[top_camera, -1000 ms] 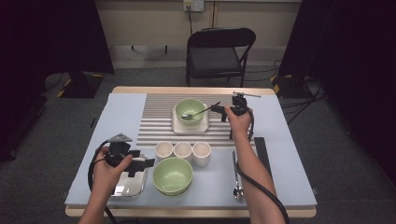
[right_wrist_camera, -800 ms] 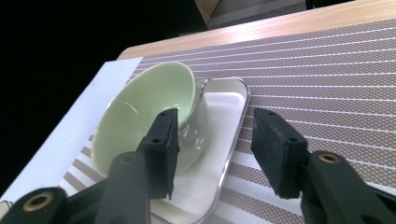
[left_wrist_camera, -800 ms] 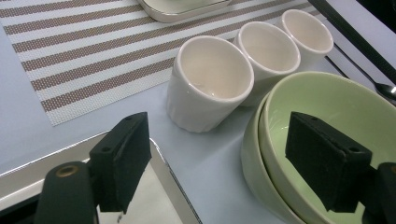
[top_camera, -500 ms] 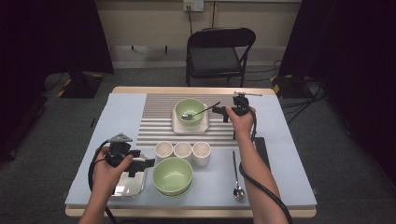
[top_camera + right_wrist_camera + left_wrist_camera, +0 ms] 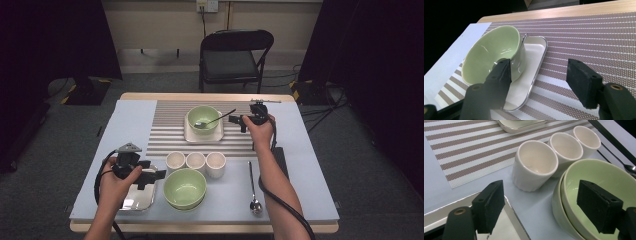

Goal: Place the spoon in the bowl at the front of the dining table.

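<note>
A green bowl sits on a white tray on the striped placemat. A spoon lies in it, handle leaning out to the right. My right gripper hovers just right of the bowl. Its jaws have just been opening and stand open with nothing between them. My left gripper is open over a metal tray, beside the stacked green bowls.
Three white cups stand in a row behind the stacked bowls. A second spoon lies at the front right, with a dark flat object beside my right forearm. A folding chair stands beyond the table.
The right gripper's jaws look a little wider apart next to the spoon's handle. Both hands, the bowls and the cups have kept their places.
</note>
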`<control>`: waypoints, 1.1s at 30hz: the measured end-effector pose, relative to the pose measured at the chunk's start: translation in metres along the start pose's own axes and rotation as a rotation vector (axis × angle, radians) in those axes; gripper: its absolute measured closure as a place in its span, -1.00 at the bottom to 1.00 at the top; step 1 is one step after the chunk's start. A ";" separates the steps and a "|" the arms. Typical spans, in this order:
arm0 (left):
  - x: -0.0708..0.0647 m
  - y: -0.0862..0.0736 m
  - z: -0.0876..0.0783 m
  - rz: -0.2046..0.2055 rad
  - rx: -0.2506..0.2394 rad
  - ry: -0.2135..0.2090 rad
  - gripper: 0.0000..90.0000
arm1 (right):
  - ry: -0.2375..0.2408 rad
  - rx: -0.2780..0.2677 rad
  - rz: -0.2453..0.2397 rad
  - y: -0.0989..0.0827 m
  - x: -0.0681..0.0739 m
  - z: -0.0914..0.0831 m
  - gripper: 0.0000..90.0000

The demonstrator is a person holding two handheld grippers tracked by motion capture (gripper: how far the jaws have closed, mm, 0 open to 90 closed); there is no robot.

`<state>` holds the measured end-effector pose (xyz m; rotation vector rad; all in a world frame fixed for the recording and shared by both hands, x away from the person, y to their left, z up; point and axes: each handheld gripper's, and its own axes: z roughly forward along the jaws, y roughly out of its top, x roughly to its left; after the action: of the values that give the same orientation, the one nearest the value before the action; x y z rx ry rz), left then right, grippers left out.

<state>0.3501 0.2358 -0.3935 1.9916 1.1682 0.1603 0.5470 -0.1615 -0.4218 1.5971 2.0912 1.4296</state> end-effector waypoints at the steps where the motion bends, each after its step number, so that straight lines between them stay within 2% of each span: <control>1: 0.000 0.000 0.000 0.000 0.000 0.001 -0.51 | -0.002 -0.001 -0.005 0.000 0.000 -0.001 -0.20; 13: -0.001 0.001 0.000 0.000 0.000 -0.002 -0.51 | -0.008 0.008 -0.031 -0.001 -0.001 -0.007 -0.23; 33: -0.002 0.001 0.001 0.007 0.001 -0.003 -0.51 | -0.021 0.009 -0.043 -0.004 -0.003 -0.023 -0.26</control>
<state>0.3501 0.2335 -0.3925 1.9966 1.1602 0.1602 0.5321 -0.1775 -0.4138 1.5540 2.1102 1.3854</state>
